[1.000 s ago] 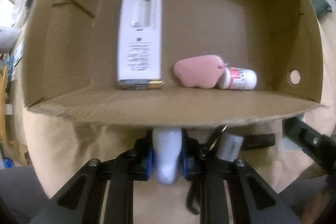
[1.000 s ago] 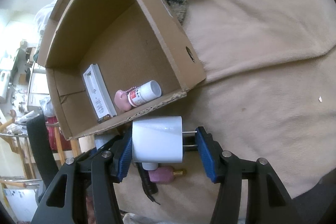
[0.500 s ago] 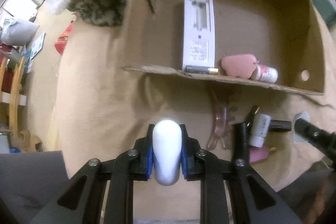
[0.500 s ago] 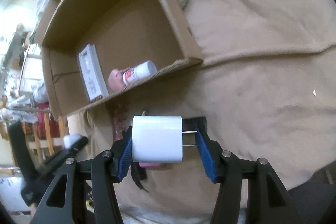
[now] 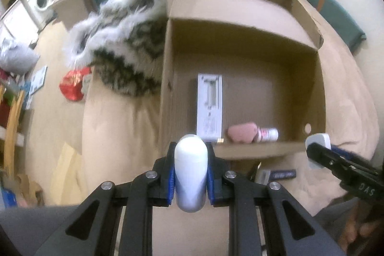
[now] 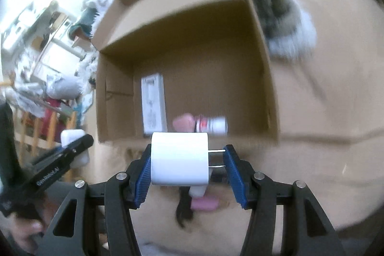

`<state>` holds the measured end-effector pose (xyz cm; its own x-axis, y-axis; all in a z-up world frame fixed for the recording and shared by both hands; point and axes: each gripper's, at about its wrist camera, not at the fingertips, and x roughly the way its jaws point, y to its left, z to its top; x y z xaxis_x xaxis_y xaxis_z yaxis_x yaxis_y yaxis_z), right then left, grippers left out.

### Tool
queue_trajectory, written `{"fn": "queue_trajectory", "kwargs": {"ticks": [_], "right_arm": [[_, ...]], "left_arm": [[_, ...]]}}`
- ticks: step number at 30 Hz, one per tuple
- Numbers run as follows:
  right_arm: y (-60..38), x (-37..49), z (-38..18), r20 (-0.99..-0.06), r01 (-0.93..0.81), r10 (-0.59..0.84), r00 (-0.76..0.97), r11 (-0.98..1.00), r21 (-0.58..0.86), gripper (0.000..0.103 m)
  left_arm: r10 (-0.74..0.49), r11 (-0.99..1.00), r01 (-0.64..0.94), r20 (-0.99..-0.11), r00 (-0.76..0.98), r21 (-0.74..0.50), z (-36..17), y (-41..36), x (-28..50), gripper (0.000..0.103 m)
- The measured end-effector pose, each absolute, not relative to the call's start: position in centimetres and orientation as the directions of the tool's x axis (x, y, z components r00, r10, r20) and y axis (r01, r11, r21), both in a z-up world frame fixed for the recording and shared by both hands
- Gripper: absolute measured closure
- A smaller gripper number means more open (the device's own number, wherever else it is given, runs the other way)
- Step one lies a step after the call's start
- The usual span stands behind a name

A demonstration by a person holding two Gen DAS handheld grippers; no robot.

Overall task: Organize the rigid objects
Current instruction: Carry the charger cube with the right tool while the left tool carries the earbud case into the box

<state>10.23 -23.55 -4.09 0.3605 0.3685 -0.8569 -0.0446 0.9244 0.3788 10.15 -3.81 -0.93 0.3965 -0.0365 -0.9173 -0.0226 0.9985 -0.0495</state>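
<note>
Carrying stage: the cardboard box (image 5: 240, 59) lies open ahead. The left gripper (image 5: 190, 174) pinches a white bottle (image 5: 190, 172); the right gripper (image 6: 187, 160) pinches a white charger (image 6: 179, 158). Both hang just before the box's near wall; next, lift over and release inside.

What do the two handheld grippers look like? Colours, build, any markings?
Both match: the left gripper and right gripper have matte black angular linkage arms with triangular cutouts, silver round pivot screws, and blue ribbed finger pads. Small white lettering runs along each one's side; it is too blurred to read. No cables or sleeves show.
</note>
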Motion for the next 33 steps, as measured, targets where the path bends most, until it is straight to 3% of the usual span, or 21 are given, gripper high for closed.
{"fn": "queue_trajectory", "kwargs": {"ticks": [11, 15, 20, 33], "right_arm": [[-22.6, 16.1, -6.9, -0.866, -0.085, 0.321, 0.383, 0.946, 0.313, 0.043], [-22.7, 16.8, -8.1, -0.851, -0.059, 0.38, 0.362, 0.921, 0.386, 0.043], [-21.1, 16.8, -8.5, -0.861, -0.11, 0.366, 0.353, 0.93, 0.35, 0.043], [-19.6, 17.6, -10.2, -0.895, -0.107, 0.331, 0.299, 0.944, 0.313, 0.043]], "left_arm": [[-0.029, 0.999, 0.045, -0.922, 0.386, -0.013, -4.4, -5.3, 15.8, 0.084], [-0.075, 0.995, 0.091, -0.922, 0.379, -0.044, -6.4, -6.1, 16.3, 0.084], [-0.078, 0.994, 0.106, -0.912, 0.402, -0.038, -7.2, -6.8, 16.6, 0.084], [-0.072, 0.997, 0.053, -0.939, 0.338, -0.058, -9.0, -5.8, 17.5, 0.084]]}}
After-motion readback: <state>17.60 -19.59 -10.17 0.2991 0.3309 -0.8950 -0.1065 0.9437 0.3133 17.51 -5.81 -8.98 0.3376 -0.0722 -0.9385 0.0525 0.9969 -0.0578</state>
